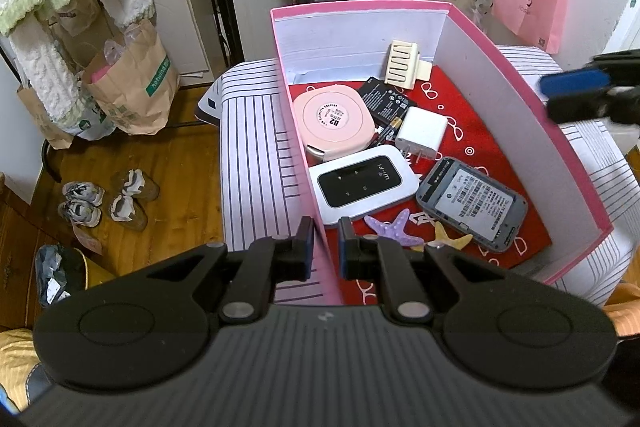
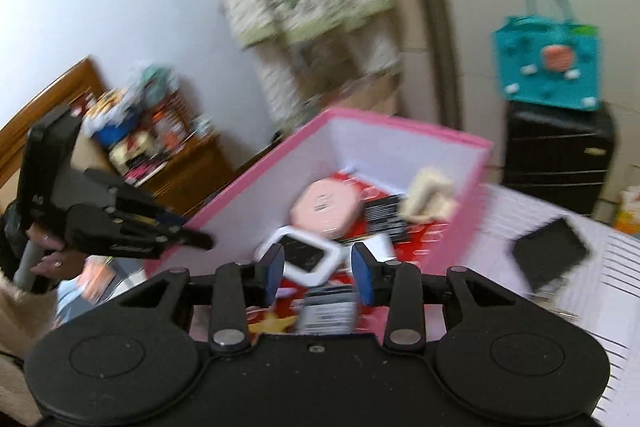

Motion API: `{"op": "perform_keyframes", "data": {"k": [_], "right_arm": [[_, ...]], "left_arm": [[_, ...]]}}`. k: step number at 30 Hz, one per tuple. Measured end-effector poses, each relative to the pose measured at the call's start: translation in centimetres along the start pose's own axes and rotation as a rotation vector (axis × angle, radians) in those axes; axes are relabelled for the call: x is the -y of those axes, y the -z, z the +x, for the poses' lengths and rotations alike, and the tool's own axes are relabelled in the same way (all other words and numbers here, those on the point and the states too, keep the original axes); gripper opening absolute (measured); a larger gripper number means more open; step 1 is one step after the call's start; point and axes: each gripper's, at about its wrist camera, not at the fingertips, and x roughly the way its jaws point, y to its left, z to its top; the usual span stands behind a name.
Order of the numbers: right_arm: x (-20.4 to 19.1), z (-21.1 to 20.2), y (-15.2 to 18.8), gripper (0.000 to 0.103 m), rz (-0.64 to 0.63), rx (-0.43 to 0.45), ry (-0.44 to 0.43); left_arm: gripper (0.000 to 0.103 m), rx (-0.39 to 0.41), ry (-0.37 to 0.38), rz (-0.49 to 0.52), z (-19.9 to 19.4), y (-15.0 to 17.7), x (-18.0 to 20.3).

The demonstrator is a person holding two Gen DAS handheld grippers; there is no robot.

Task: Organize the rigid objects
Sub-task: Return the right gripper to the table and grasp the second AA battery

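The left gripper (image 1: 325, 231) is pinching the near wall of the pink box (image 1: 552, 131), its fingers pressed on either side of the thin board, steadying it on the striped cover (image 1: 248, 147). The right gripper (image 2: 318, 269) is hanging over the box with its fingers spread and nothing between them. Most of the sorting looks done: the pink case (image 1: 334, 119), white router (image 1: 360, 183), grey router (image 1: 472, 203), charger (image 1: 424, 133), cream clip (image 1: 404, 61), black battery (image 1: 386, 99) and two starfish (image 1: 394, 227) are already lying inside on the red lining. A black flat item (image 2: 550, 253) is still lying outside on the cover, beside the box, so at least that piece is probably waiting to go in
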Motion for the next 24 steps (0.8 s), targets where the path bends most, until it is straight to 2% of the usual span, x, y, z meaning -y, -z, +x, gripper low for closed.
{"op": "perform_keyframes", "data": {"k": [3,6,9,14,15,16,18,24], "right_arm": [[1.8,-1.9,1.1,0.046,0.014,0.051,0.107],[3.7,-3.3,2.5,0.056,0.027,0.104,0.215],[5.7,-3.6,4.6,0.057,0.082,0.120,0.274],[8.0,-2.4,8.5,0.056,0.165,0.090,0.318],[8.2,-2.0,9.2,0.055,0.168,0.081,0.321],[8.4,-1.7,9.8,0.045,0.167,0.076,0.330],[8.6,-1.3,10.7,0.035,0.159,0.058,0.347],[8.2,0.2,11.3,0.035,0.102,-0.002,0.354]], "left_arm": [[0.011,0.003,0.004,-0.013,0.0,0.0,-0.1],[0.011,0.006,0.003,-0.029,-0.1,0.1,-0.1],[0.011,0.013,0.002,-0.027,-0.1,0.3,-0.1],[0.011,0.009,0.000,-0.027,0.0,0.3,-0.1],[0.011,0.007,-0.002,-0.028,0.0,0.3,-0.1],[0.011,0.006,-0.003,-0.027,0.0,0.4,-0.1],[0.011,0.005,-0.006,-0.020,0.0,0.4,0.0],[0.011,0.000,-0.019,0.009,0.0,0.2,0.4]]}}
